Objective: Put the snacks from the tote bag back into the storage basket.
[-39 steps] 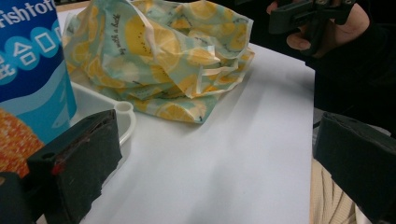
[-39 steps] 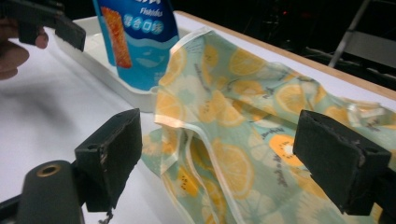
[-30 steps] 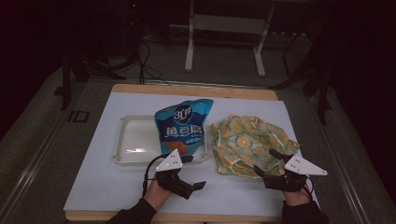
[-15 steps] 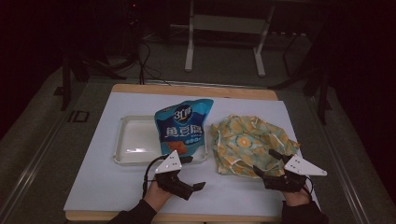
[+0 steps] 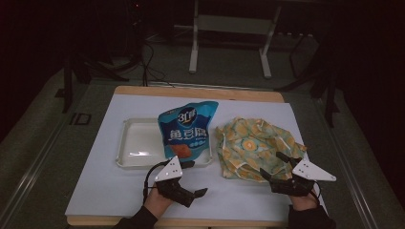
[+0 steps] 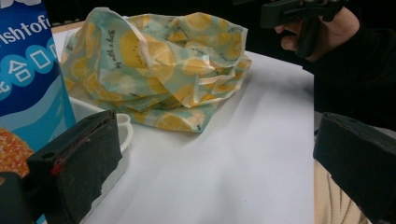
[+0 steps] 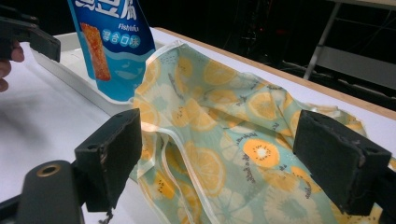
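A blue snack bag [image 5: 188,131] stands tilted at the right end of a white tray [image 5: 136,143]. To its right a crumpled lemon-print bag [image 5: 258,145] lies on the white mat. My left gripper [image 5: 196,178] is open in front of the tray's right corner, with nothing between its jaws. In the left gripper view it [image 6: 219,163] faces the lemon-print bag [image 6: 163,70], with the snack bag [image 6: 28,79] at the left. My right gripper [image 5: 273,165] is open at the lemon-print bag's near right edge. In the right gripper view its jaws [image 7: 226,156] straddle the fabric [image 7: 224,140] without closing.
The white mat [image 5: 95,191] covers a wooden table whose far edge [image 5: 200,90] shows bare wood. Beyond the table are a dark floor and a metal stand [image 5: 229,28]. The other hand and its gripper [image 6: 322,28] appear at the upper right of the left gripper view.
My left gripper has shifted a little to the left and toward the front edge. The right gripper, both bags and the tray are where they were.
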Available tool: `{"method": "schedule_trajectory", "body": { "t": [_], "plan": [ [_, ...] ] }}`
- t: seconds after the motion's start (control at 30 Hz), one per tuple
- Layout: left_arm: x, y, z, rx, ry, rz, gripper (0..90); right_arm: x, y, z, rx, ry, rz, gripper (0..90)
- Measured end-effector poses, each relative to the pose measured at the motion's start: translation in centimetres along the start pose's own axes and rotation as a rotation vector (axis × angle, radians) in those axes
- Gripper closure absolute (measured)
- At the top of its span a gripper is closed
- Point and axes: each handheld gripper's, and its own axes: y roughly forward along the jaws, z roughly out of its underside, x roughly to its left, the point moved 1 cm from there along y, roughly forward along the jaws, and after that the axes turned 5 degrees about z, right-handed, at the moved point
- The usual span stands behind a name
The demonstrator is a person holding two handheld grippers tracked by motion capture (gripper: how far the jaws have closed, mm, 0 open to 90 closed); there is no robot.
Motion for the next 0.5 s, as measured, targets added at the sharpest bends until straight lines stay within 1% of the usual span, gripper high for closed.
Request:
{"method": "schedule_trajectory", "body": {
  "t": [0.07, 0.1, 0.17, 0.23, 0.37, 0.5],
  "plan": [
    [0.02, -0.03, 0.03, 0.002, 0.006, -0.005, 1.5, -0.08, -0.01, 0.03, -0.004, -0.004, 0.012, 15.3],
    [0.05, -0.04, 0.05, 0.003, 0.006, -0.002, 1.5, -0.13, -0.01, 0.03, -0.002, -0.001, 0.008, 15.3],
    [0.12, -0.08, 0.09, 0.002, 0.008, -0.008, 1.5, -0.18, -0.05, 0.06, -0.004, -0.002, 0.017, 15.3],
    [0.24, -0.11, 0.12, -0.002, 0.000, -0.010, 1.5, -0.21, -0.11, 0.04, -0.009, 0.006, 0.011, 15.4],
    [0.24, -0.27, 0.10, -0.010, 0.003, -0.020, 1.5, -0.20, -0.04, 0.09, -0.008, -0.006, 0.017, 15.4],
    [0.25, -0.34, 0.16, -0.012, -0.001, -0.019, 1.5, -0.17, -0.06, 0.06, -0.010, -0.010, 0.026, 15.4]
  ]
}}
